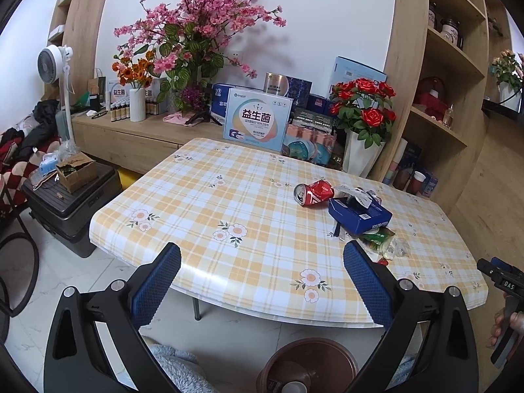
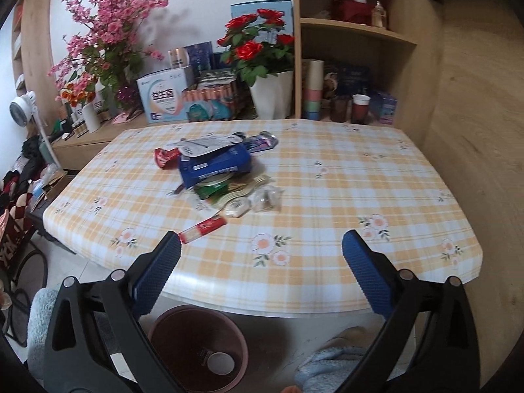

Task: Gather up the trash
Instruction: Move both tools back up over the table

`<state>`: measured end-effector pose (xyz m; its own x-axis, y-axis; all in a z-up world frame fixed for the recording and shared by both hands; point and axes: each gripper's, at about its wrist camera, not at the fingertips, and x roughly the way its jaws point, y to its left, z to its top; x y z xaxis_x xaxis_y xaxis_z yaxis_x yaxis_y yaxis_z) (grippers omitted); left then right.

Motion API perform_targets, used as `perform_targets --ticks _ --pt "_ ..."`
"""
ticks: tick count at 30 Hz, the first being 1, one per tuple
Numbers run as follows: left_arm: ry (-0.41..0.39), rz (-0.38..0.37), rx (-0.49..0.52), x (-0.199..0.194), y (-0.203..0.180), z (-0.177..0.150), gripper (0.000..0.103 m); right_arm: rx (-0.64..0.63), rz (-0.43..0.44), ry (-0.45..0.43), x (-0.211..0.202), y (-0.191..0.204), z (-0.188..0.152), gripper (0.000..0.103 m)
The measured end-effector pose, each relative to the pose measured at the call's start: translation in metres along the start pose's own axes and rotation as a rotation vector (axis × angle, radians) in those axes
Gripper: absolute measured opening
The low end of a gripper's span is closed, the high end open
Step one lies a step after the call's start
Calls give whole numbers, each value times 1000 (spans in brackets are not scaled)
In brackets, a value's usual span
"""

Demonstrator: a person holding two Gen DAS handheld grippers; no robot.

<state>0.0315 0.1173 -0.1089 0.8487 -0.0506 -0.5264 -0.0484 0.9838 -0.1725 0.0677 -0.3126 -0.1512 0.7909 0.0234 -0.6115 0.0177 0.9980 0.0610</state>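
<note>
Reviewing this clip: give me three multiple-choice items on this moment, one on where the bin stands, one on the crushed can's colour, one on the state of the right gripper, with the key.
1. Where is the brown bin?
A. On the table
B. On the floor by the table's near edge
C. On the shelf

2. What colour is the crushed can?
A. Red
B. Green
C. Silver only

3. How does the right gripper stand?
A. Shut on the can
B. Shut on a wrapper
C. Open, nothing between its fingers

Key: 1 B, the bin stands on the floor below the edge of the table. 2 A, the can lies on its side beside the blue box and is red. 3 C, both blue pads are wide apart over the cloth with nothing held.
</note>
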Motion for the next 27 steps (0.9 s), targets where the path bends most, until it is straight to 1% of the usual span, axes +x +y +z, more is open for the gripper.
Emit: perform_targets --ticks 9,13,18,20,24,26,27 --pt "12 13 39 12 -9 2 97 -18 -50 3 10 -13 -1 97" --pt "30 2 65 26 -18 1 97 -2 -29 30 25 -16 -2 97" --pt "69 -5 79 53 -28 -1 97 46 4 60 54 -28 -2 97" --pt "87 -22 85 66 -34 -2 97 51 15 73 66 -31 0 97" --pt "90 -54 113 90 -47 1 97 41 20 111 100 -37 6 97" --pt "91 -61 127 102 -55 3 97 41 41 140 123 -39 10 97" --pt "91 -61 131 108 -58 3 97 35 37 148 132 -40 12 97"
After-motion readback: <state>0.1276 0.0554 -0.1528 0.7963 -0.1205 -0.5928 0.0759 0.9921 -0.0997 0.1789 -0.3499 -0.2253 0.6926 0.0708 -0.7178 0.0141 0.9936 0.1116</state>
